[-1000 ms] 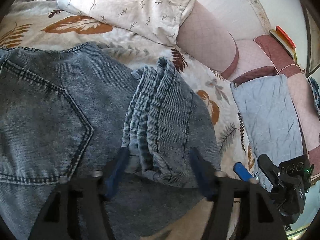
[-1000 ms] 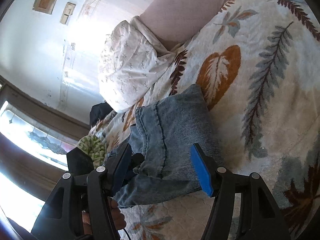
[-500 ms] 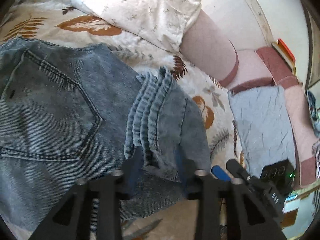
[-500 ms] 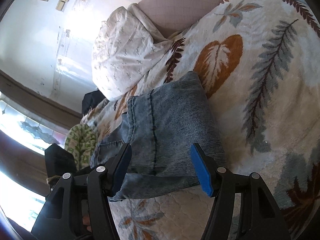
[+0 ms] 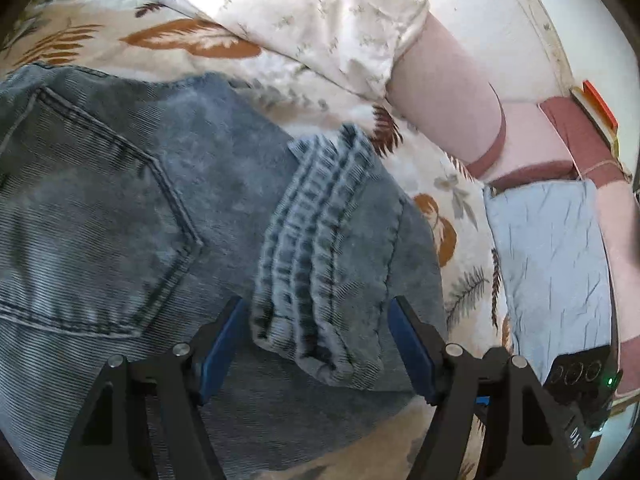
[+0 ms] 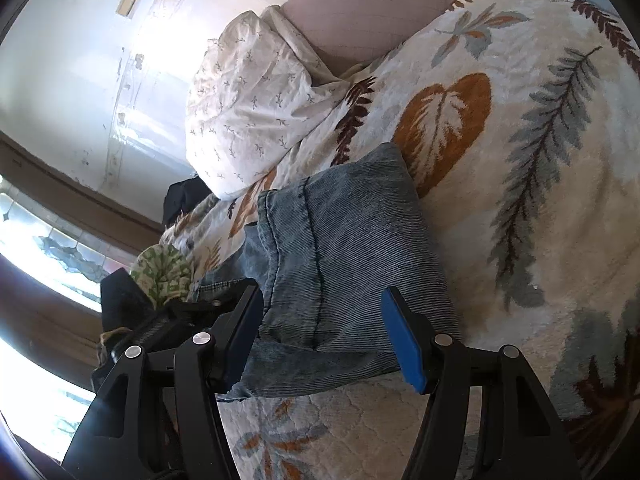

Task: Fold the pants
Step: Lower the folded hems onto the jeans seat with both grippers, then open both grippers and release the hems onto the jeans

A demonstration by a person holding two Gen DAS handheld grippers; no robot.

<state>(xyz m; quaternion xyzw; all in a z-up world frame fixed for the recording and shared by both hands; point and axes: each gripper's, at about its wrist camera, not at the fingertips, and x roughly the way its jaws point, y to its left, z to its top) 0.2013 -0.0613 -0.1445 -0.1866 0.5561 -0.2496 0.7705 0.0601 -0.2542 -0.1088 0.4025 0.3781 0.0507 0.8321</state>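
- Leaf-print bedspread [image 6: 520, 128] in cream, rust and grey covers the bed.
- White sprigged pillow [image 6: 248, 104] leans on a pink quilted headboard [image 6: 360, 4].
- Pale blue pillow [image 5: 552, 264] lies farther along.
- Sun glares off the white wall [image 6: 60, 68].
- Bright window [image 6: 48, 264] low down, dark wooden frame.

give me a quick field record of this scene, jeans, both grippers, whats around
garment: blue jeans, back pocket up, on the leaf-print bedspread
fold: leg hems laid over the seat
left gripper: jaws just been opening, hems between the pads, not pressed
right gripper: open, straddling the folded edge
nearby: white pillow, blue quilted cushion
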